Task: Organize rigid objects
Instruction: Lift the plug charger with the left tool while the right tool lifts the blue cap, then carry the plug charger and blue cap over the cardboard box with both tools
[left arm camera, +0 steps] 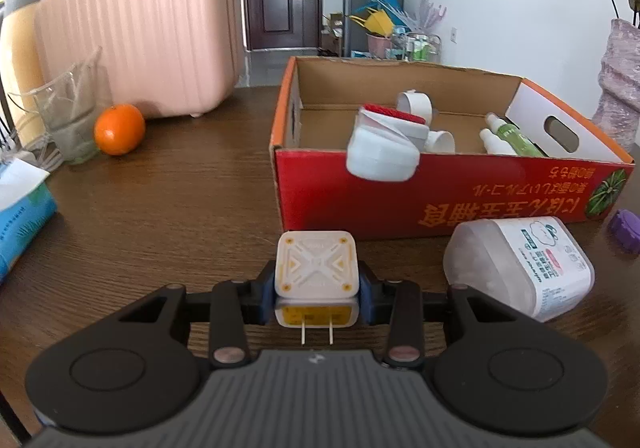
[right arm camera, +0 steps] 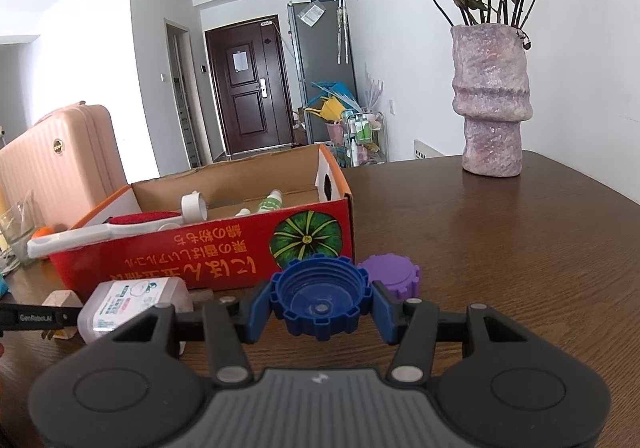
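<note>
**A:** What is each hand holding, and where?

**B:** The left tongs (left arm camera: 318,294) are clamped on a small white, rounded-cube plug adapter with yellow trim (left arm camera: 316,270). Its two metal prongs point back toward the camera. It sits low over the dark wooden table (left arm camera: 180,207), just in front of the near wall of the open red cardboard box (left arm camera: 400,199). The right tongs (right arm camera: 320,306) are clamped on a blue ridged plastic screw cap (right arm camera: 320,298), open side facing the camera, also in front of that near wall. A purple ridged plastic cap (right arm camera: 394,274) lies on the table just beyond it.

**A:** What is in the box already?

**B:** A white brush with a red pad (left arm camera: 384,139) leaning over the near rim, white tape rolls (left arm camera: 416,103), and small green-and-white bottles (left arm camera: 508,133). A frosted plastic jar with a printed label (left arm camera: 520,264) lies on its side on the table, between the two tongs.

**A:** Which step is this?

**B:** I judge both pieces are gripped but not yet carried over. Each must next rise above the near wall, go inside, and be let go over bare cardboard, clear of the overhanging brush. The jar and purple cap remain outside.
</note>
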A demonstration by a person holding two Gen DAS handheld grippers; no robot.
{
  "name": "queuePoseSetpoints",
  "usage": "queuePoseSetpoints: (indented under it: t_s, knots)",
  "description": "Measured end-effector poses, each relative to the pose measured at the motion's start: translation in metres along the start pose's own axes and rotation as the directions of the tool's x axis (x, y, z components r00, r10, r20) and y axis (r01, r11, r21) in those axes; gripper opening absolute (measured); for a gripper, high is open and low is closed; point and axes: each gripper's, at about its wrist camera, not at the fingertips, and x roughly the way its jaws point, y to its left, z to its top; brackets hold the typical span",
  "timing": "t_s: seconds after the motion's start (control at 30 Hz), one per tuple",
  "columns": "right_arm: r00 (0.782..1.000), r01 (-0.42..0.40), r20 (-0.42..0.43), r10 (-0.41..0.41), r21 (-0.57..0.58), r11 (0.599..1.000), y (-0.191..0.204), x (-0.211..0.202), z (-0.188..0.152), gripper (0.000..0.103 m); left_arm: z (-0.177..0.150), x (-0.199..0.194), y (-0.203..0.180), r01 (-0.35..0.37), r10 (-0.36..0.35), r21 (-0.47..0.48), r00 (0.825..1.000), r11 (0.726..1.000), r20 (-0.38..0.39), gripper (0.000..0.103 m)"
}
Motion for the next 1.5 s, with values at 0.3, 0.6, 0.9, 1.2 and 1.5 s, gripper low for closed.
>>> queuePoseSetpoints:
  t_s: [0.3,0.6,0.9,1.2,1.5]
  knots:
    - [1.000,-0.002,-0.001,0.002,0.008,1.000,-0.002,0.002,0.000,0.052,-0.001,-0.021,0.001,-0.017,0.019,-0.033,0.998,0.999,0.058,0.040]
    - [1.000,-0.005,0.020,0.004,0.013,1.000,-0.003,0.000,0.000,0.052,-0.007,-0.050,0.007,-0.020,0.029,-0.090,0.994,0.996,0.103,0.040]
    - [0.997,-0.036,0.073,0.036,-0.002,0.999,0.003,-0.015,0.001,0.052,-0.016,-0.083,0.001,-0.001,0.017,-0.100,0.986,0.995,0.163,0.040]
    - [0.988,-0.088,0.127,0.089,-0.015,0.996,0.015,-0.041,0.001,0.052,-0.022,-0.119,-0.020,0.045,-0.028,-0.073,0.975,0.996,0.219,0.040]
    - [0.975,-0.136,0.174,0.141,-0.043,0.990,0.031,-0.067,0.000,0.052,-0.027,-0.146,-0.036,0.095,-0.078,-0.050,0.960,0.994,0.269,0.040]
